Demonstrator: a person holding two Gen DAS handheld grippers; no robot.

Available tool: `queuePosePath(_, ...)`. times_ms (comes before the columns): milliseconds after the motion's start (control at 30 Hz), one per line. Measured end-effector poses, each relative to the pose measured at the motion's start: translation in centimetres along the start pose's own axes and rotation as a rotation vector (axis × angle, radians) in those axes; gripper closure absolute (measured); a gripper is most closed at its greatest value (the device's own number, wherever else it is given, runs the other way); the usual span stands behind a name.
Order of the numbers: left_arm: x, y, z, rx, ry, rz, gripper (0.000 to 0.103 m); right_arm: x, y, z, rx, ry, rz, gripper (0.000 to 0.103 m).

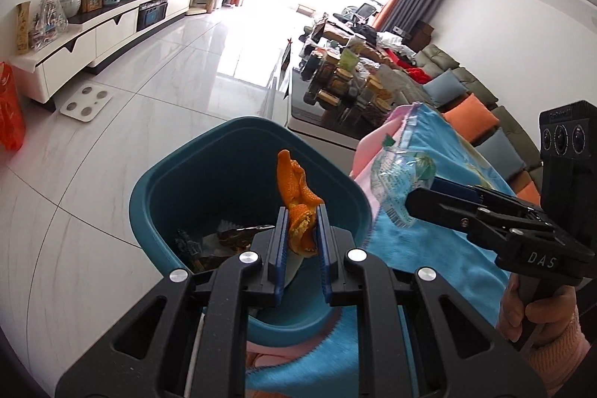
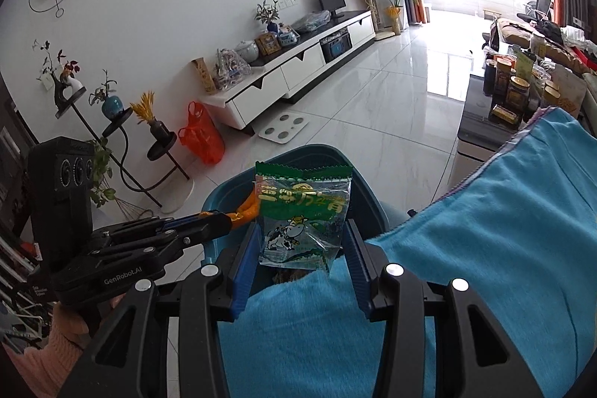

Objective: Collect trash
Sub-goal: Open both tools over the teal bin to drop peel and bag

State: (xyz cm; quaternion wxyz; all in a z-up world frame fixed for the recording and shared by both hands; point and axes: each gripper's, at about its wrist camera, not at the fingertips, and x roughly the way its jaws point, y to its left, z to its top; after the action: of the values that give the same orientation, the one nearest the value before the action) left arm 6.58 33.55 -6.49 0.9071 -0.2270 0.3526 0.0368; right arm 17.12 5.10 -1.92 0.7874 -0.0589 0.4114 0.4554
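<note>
My left gripper point(image 1: 302, 230) is shut on a curled orange peel point(image 1: 296, 189), held over the open teal bin point(image 1: 186, 181). The bin holds dark wrappers point(image 1: 238, 237) at its bottom. My right gripper point(image 2: 302, 248) is shut on a clear and green snack wrapper point(image 2: 302, 211) with a cow printed on it, above the bin's near rim point(image 2: 224, 189). In the left wrist view the right gripper point(image 1: 410, 200) comes in from the right with that wrapper point(image 1: 395, 181). In the right wrist view the left gripper point(image 2: 224, 221) reaches in from the left with the peel point(image 2: 246, 209).
A blue cloth point(image 2: 503, 230) with pink edging covers the surface beside the bin. A dark coffee table point(image 1: 321, 122) crowded with jars stands behind it, a sofa with cushions point(image 1: 466, 114) further right. On the tiled floor lie a white scale point(image 1: 86, 102) and an orange plastic bag point(image 2: 199, 135).
</note>
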Motion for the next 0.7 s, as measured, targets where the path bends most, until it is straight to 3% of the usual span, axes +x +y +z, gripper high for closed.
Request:
queuePosePath(367,3.5,0.9,0.5,-0.035,0.035,-0.012,0.088,2.9,0.5,0.9,0.023,0.042,-0.015,0.056)
queuePosePath(700,5.5,1.9,0.4,-0.077,0.050,-0.017,0.082,1.3,-0.8,0.3,0.071,0.012,-0.002,0.053)
